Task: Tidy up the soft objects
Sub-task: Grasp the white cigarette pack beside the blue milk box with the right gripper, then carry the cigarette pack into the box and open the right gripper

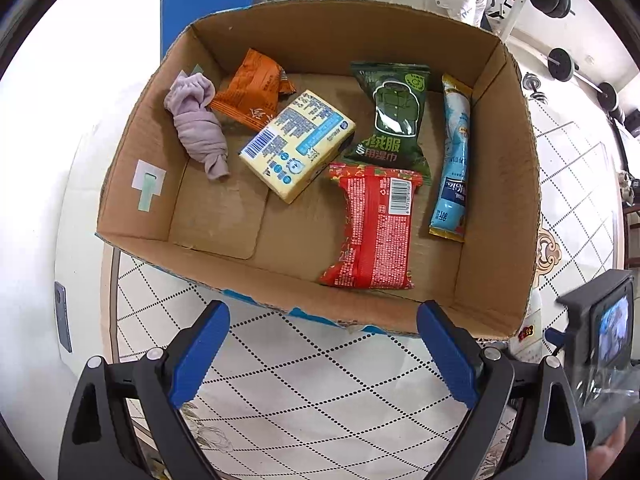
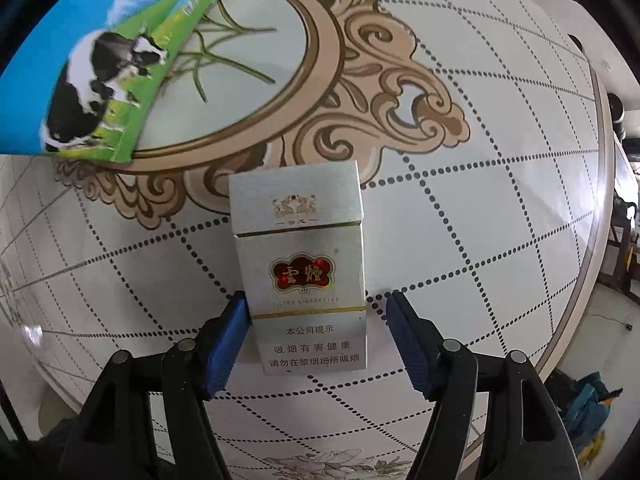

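Observation:
An open cardboard box [image 1: 516, 184] sits on the patterned table. In it lie a rolled purple cloth [image 1: 198, 124], an orange packet [image 1: 252, 90], a yellow tissue pack [image 1: 298, 144], a dark green wipes pack [image 1: 394, 116], a red packet [image 1: 378, 228] and a light blue sachet [image 1: 452, 160]. My left gripper [image 1: 324, 354] is open and empty, just in front of the box's near wall. My right gripper [image 2: 318, 328] is open around a silver cigarette pack [image 2: 302, 264] lying on the table; the left finger [image 2: 224, 344] touches its side, the right finger stands apart.
The box's printed outer wall with a cow picture [image 2: 92, 76] is at the upper left of the right wrist view. The round table's edge [image 2: 600, 208] curves along the right. The right gripper's body [image 1: 600, 328] shows beside the box in the left wrist view.

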### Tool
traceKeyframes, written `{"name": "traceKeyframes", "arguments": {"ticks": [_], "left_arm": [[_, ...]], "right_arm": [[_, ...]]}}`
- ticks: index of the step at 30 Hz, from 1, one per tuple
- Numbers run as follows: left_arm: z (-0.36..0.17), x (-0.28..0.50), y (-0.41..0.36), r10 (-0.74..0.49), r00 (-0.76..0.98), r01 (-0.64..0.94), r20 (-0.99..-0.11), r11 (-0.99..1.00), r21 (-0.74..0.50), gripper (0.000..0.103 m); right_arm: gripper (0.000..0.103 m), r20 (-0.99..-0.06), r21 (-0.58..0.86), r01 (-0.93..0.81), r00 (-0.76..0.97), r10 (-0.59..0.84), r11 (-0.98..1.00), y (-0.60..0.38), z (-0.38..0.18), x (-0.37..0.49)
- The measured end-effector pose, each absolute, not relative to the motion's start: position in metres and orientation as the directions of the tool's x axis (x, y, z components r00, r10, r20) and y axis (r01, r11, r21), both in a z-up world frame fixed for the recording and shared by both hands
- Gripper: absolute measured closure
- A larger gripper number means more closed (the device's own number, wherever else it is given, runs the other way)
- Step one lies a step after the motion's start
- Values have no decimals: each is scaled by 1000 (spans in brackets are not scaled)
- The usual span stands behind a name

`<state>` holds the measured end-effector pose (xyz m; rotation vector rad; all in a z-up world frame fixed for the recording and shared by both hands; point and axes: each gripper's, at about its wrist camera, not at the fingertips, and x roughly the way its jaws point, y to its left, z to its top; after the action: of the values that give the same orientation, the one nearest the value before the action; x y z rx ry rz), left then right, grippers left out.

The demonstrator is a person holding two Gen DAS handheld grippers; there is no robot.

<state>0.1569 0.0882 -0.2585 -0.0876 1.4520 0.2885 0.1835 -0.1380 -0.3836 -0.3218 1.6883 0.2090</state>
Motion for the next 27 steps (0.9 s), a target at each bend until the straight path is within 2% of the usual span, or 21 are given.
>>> {"name": "traceKeyframes", "arguments": {"ticks": [3, 5, 9, 13, 17, 21, 25, 27], "left_arm": [[-252, 155, 94, 121, 97, -236, -988, 967, 96, 7], [-248, 154, 100, 76, 92, -220, -993, 974, 54, 7], [-237, 151, 112, -109, 57, -153, -992, 981, -117, 7], [-212, 151, 131, -151, 78, -103, -985, 982, -159, 7], [-184, 158, 159, -150, 115, -86, -982, 983, -160, 7], [-171, 169, 188, -152, 133, -85, -979, 983, -164, 7], [-174, 183, 217, -120, 138, -113, -983, 984, -136, 7], [-179, 186, 234, -99, 140, -137, -985, 983, -119, 7]], "right_arm": [[40, -988, -31, -199, -140, -60, 979, -144, -383, 193], [41, -984, -12, -130, -174, -35, 991, -147, -385, 194], [41, -982, 67, 21, -176, 69, 998, -168, -364, 171], [42, -984, 159, 95, -70, 166, 983, -172, -297, 171], [42, -973, 231, 65, 43, 228, 971, -137, -227, 180], [42, -942, 327, -14, 81, 327, 945, -64, -164, 184], [42, -920, 382, -158, 31, 391, 911, 25, -144, 207], [42, -916, 393, -216, -5, 402, 894, 57, -154, 219]]}}
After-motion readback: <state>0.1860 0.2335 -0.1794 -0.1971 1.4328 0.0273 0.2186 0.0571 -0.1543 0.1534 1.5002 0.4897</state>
